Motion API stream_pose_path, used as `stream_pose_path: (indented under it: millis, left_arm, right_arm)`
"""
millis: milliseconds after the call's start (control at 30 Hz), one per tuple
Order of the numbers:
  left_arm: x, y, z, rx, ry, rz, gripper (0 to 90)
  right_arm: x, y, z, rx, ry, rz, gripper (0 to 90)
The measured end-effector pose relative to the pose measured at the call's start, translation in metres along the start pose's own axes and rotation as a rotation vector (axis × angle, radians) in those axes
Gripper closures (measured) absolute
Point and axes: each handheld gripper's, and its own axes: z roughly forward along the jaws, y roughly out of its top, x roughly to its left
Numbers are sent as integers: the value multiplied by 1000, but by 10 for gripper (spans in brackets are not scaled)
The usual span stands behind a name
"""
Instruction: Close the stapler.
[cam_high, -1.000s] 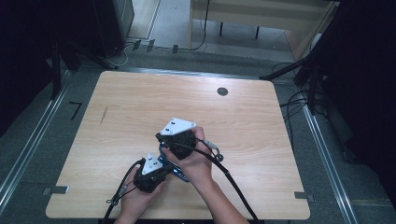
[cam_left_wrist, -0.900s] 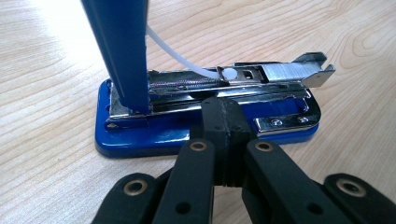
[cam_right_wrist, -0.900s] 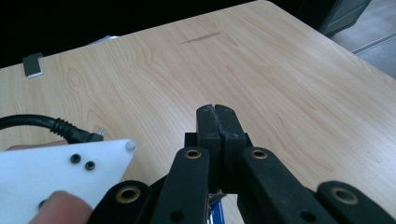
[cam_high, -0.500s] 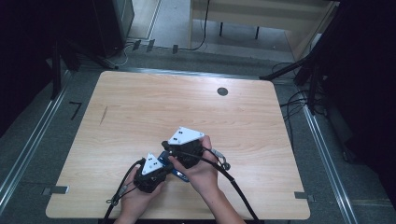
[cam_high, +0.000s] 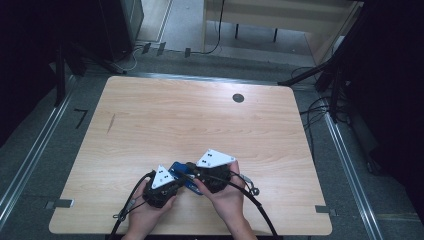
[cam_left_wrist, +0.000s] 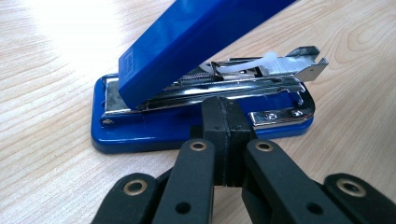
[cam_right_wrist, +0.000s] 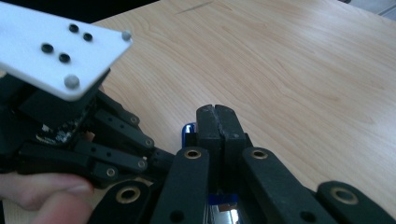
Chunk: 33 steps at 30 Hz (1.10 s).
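Near the front edge of the light wooden table (cam_high: 150, 115), between the two hands, a blue plastic and metal stapler (cam_left_wrist: 187, 93) is lying on its flat base. Its blue top cover is standing lifted at an angle, so the shiny metal staple channel is showing under it. A small embossed mark is sitting at the cover's lower end, but it is too small to read. In the high view the stapler (cam_high: 181, 175) is lying with its long axis slanted across the table, from far-left to near-right, between the grippers.

The left gripper (cam_left_wrist: 227, 122) is keeping its jaws together with nothing between them, and the tips are resting just beside the long side of the stapler's base. The right gripper (cam_right_wrist: 217, 122) is also pressed together, empty, with its tips above one blue end of the stapler.

Compared with one second before, the right gripper (cam_high: 212, 172) is sitting lower and nearer the person, closer to the left gripper (cam_high: 162, 186), which is staying in its place.
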Motion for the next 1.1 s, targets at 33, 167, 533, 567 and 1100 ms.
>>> stream_pose_path:
  millis: [33, 167, 533, 567, 1100]
  left_arm:
    - [0, 0, 0, -2, 0, -2, 900]
    - [0, -1, 0, 13, 1, 5, 900]
    - [-1, -2, -1, 19, -11, 6, 900]
    - [-1, -2, -1, 20, -10, 6, 900]
    - [0, -2, -1, 21, -11, 2, 900]
  right_arm:
    - [0, -3, -1, -6, -1, 10, 900]
    - [-2, -15, -6, -25, 0, 47, 900]
    - [-1, -46, -7, -24, -28, 100, 900]
    - [-2, -49, -8, -40, -25, 110, 900]
    - [8, -65, -6, -59, -67, 150, 900]
